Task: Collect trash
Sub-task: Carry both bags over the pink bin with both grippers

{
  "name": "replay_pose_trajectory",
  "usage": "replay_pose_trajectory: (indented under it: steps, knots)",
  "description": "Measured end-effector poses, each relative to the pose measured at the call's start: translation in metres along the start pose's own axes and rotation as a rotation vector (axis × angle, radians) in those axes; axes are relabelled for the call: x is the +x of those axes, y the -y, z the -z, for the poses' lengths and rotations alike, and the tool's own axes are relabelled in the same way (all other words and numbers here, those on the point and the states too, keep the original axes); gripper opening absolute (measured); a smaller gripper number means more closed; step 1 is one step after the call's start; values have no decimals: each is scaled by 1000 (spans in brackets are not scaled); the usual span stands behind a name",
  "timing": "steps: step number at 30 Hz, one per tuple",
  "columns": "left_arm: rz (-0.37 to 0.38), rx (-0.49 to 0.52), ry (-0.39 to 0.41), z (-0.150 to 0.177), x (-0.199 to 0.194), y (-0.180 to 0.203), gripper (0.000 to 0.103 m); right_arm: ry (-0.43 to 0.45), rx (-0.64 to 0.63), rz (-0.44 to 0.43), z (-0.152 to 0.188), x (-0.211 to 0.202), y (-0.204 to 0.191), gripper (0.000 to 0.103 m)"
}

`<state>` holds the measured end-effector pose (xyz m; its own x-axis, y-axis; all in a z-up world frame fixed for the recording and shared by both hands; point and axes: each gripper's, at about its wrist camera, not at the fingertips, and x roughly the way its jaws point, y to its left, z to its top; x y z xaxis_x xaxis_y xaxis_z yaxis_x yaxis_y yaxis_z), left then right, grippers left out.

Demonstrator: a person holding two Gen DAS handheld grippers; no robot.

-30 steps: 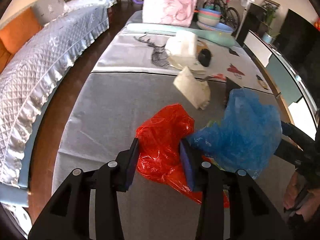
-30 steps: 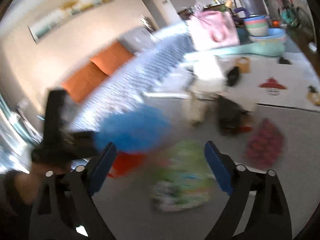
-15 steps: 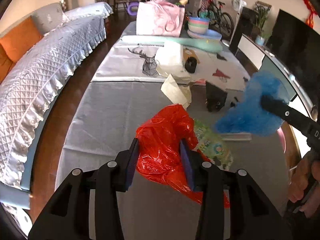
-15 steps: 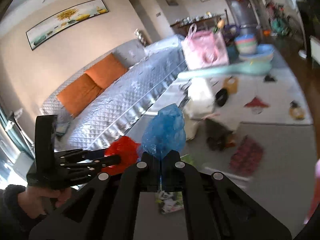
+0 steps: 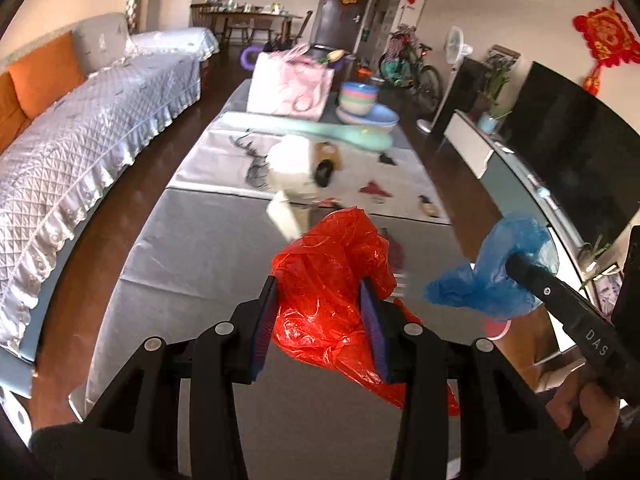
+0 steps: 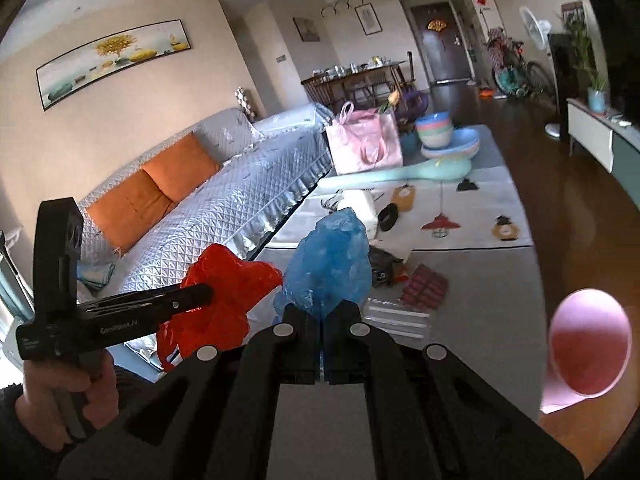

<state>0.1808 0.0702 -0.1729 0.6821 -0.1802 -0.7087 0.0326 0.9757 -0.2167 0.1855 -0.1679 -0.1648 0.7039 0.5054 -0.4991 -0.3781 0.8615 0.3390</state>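
A crumpled red plastic bag (image 5: 332, 276) hangs above the grey table (image 5: 192, 256), bunched between the pads of my left gripper (image 5: 320, 320), which is shut on it. To its right my right gripper (image 5: 516, 260) holds a blue plastic bag (image 5: 496, 280) in the air. In the right wrist view the right gripper (image 6: 322, 314) has its jaws shut tight on the blue bag (image 6: 328, 260). The left gripper (image 6: 204, 292) with the red bag (image 6: 224, 300) sits just left of it. A dark wrapper (image 6: 382, 266), a maroon wrapper (image 6: 424, 288) and a clear packet (image 6: 400, 316) lie on the table beyond.
A pink bin (image 6: 588, 344) stands off the table's right side. Farther along the table are a white box (image 5: 290, 160), a pink gift bag (image 5: 290, 88) and stacked bowls (image 5: 360, 100). A quilted sofa (image 5: 80, 140) runs along the left, a TV cabinet (image 5: 520, 172) along the right.
My right gripper went from open to shut on the blue bag and lifted it. The left gripper has risen with the red bag, which now hangs off the table.
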Motion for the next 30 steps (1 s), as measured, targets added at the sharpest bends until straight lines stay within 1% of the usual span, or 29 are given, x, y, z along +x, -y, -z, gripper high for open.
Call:
replay_pose_trajectory:
  steps: [2,4,6,10,12,14,19,24,28,30]
  knots:
    - [-1,25,14,1,-11,14,40,19,1,12,0,-12,0,1]
    - [7,29,21,1,-18,25,40,46,13,21,0,-25,2,1]
    - [22,32,30,-1,-24,37,40,73,49,14,3,-37,10,1]
    - [30,101,59,-4,-35,70,40,109,58,37,5,-49,22,1]
    - [32,130,64,-4,-36,83,40,141,65,60,5,-56,32,1]
    - [36,151,65,-4,-36,94,40,151,76,76,6,-59,41,1]
    - [50,185,49,-3,-23,121,40,171,78,116,13,-66,69,1]
    - [57,219,23,-2,-3,147,41,159,86,148,17,-62,105,1]
    - [67,254,-1,-1,16,172,41,157,112,169,19,-62,132,1]
    - [82,289,-22,4,30,190,41,155,143,175,20,-63,147,1]
